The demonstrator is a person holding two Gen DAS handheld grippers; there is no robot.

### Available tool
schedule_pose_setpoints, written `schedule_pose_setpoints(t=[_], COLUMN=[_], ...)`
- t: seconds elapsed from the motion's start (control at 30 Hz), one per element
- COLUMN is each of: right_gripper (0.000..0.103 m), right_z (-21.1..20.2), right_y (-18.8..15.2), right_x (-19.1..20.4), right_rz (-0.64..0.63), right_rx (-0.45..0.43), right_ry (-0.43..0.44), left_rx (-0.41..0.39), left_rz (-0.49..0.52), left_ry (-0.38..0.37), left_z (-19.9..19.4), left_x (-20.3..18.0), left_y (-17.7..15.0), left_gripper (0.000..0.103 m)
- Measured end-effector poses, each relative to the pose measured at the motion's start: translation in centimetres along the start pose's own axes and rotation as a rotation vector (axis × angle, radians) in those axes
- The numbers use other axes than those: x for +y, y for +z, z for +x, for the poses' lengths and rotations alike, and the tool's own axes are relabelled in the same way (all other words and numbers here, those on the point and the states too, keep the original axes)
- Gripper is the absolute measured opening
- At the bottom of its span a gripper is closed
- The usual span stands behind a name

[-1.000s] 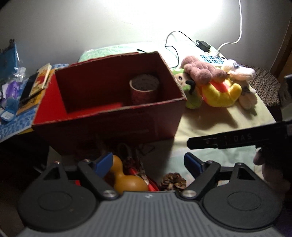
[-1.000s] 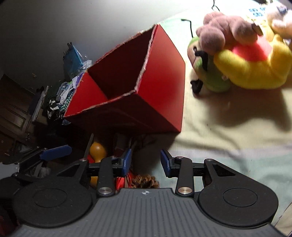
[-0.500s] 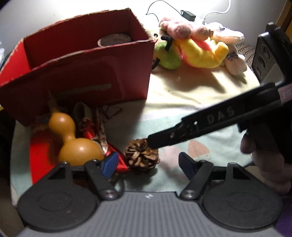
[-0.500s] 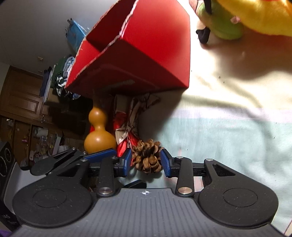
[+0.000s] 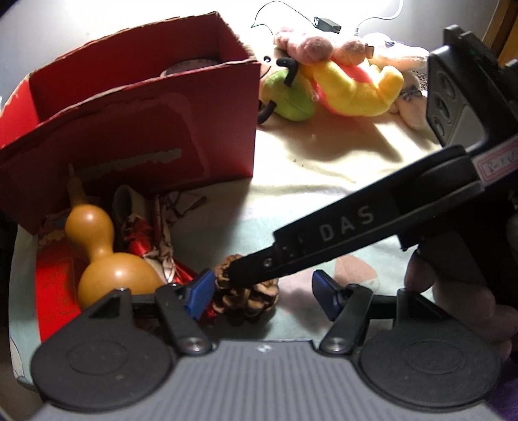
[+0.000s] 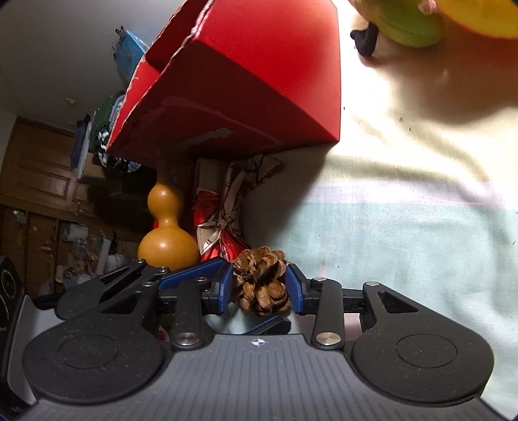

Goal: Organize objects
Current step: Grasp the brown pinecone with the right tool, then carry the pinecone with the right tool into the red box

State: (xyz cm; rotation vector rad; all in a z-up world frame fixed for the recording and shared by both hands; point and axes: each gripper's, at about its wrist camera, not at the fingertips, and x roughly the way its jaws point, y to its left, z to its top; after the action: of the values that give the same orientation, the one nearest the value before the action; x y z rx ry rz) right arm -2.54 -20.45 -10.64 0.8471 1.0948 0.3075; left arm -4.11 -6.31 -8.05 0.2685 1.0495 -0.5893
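Observation:
A brown pine cone (image 6: 262, 285) lies on the pale cloth in front of the red cardboard box (image 6: 259, 81). My right gripper (image 6: 259, 286) is open, and its blue pads stand close against both sides of the cone. In the left wrist view the pine cone (image 5: 249, 299) sits between the wide-open fingers of my left gripper (image 5: 264, 291), nearer the left pad. One black finger (image 5: 323, 236) of the right gripper crosses over it from the right and hides its top. A hand (image 5: 453, 291) holds that right gripper.
An orange gourd (image 5: 110, 259) and a red patterned cloth bundle (image 5: 152, 243) lie left of the cone, against the box (image 5: 145, 129). A cup rim (image 5: 191, 64) shows inside the box. Plush toys (image 5: 343, 81) and a cable adapter (image 5: 327, 24) sit behind.
Both grippers came down and forward to the pine cone. It moved from below the right gripper's view to between its pads. The right gripper's finger now lies across the cone in the left view.

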Motion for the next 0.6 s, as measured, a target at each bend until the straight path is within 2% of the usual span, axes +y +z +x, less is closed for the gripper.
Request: schedule_pose_setpoints(t=[0.07, 0.13, 0.3, 0.6], right_gripper=[0.039, 0.032, 0.032, 0.032], right_z=[-0.1, -0.3, -1.5, -3.3], right_y=[0.1, 0.1, 0.1, 0.2], right_x=[-0.2, -0.6, -1.4, -2.1], right_rz=[0.004, 0.017, 0.038, 0.063], right_rx=[-0.003, -0.006, -0.043, -0.093], right_ry=[0.006, 0.009, 0.003, -0.037], left_rx=[0.001, 0.003, 0.006, 0.018], left_rz=[0.021, 0.034, 0.047, 0.023], left_ry=[0.005, 0.008, -0.013, -0.066], left_z=[0.1, 0.1, 0.1, 1.5], left_x=[-0.3, -0.5, -0.6, -0.7], left_y=[0.0, 0.0, 0.1, 1.2], left_gripper=[0.071, 0.072, 0.073, 0.061])
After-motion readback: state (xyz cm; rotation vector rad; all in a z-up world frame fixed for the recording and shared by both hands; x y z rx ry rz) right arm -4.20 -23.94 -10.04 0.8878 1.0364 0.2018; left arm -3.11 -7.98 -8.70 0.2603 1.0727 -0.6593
